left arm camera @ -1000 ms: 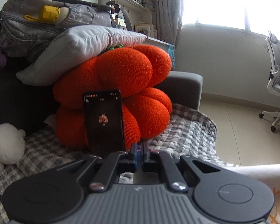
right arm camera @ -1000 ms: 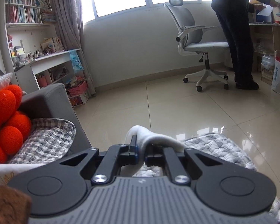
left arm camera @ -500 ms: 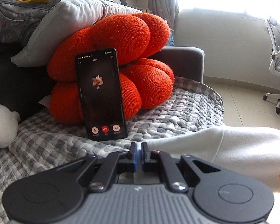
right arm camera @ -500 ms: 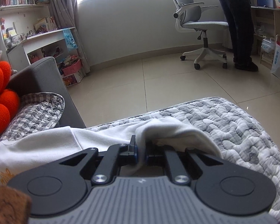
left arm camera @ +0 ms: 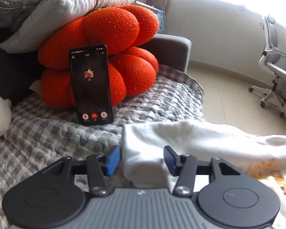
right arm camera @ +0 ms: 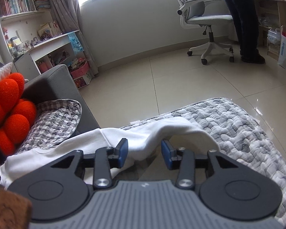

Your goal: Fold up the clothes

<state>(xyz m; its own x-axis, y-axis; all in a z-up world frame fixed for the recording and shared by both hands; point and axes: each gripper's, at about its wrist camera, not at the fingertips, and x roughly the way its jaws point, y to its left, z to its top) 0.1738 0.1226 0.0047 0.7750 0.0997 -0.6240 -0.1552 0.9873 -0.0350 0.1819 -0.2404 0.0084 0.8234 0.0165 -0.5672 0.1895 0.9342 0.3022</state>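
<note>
Letting go: both grippers' fingers just opened, left gripper (left arm camera: pixel 141 159) and right gripper (right arm camera: pixel 144 153) each straddling, not pinching, a fold of white cotton sweatshirt (left arm camera: pixel 200 141) lying 9-to-3 across grey checked quilt (left arm camera: pixel 47 133).

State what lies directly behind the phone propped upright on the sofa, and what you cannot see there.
Behind the phone bulges the orange knitted cushion, with a pale pillow on top. The cushion's middle lobes are covered by the phone, so where the two touch stays hidden.

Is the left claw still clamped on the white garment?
No, open. The left claw has just been opening; the white garment lies between its pads, clear of both.
</note>
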